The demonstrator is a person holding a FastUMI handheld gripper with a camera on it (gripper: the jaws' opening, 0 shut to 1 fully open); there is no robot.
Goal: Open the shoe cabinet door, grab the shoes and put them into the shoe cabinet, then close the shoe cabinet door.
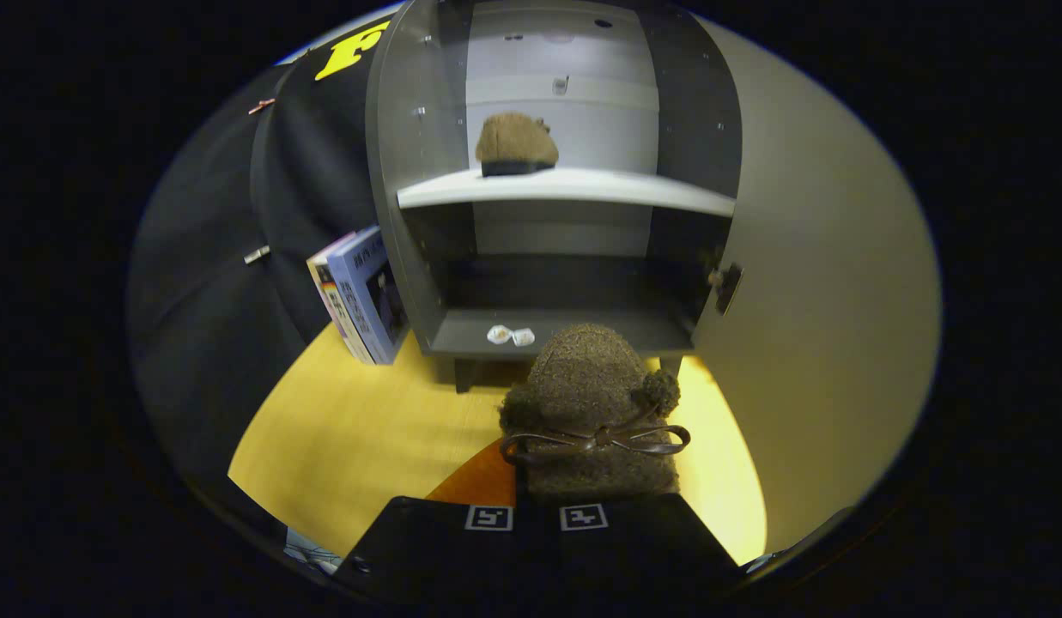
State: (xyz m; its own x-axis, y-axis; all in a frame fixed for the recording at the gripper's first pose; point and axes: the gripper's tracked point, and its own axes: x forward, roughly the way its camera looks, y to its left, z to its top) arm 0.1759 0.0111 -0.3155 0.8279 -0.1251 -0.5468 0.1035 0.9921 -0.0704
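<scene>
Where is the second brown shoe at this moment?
In the gripper view, the second brown shoe is held in the gripper, in front of the open shoe cabinet; the first shoe stands on the shelf.

My tongs (539, 515) clamped on brown shoe (592, 412), shoe blocks view straight ahead. Cabinet (393, 172) stands open beyond. Door (822, 283) swung wide at right, walls off that side. Upper shelf (573, 189): other shoe (516, 144) sits left, room free beside it at right. Lower compartment open; two small packets (511, 336) on its front lip. Books (363, 296) lean against cabinet's left wall. Yellow surface (359, 429) bare at left.
</scene>
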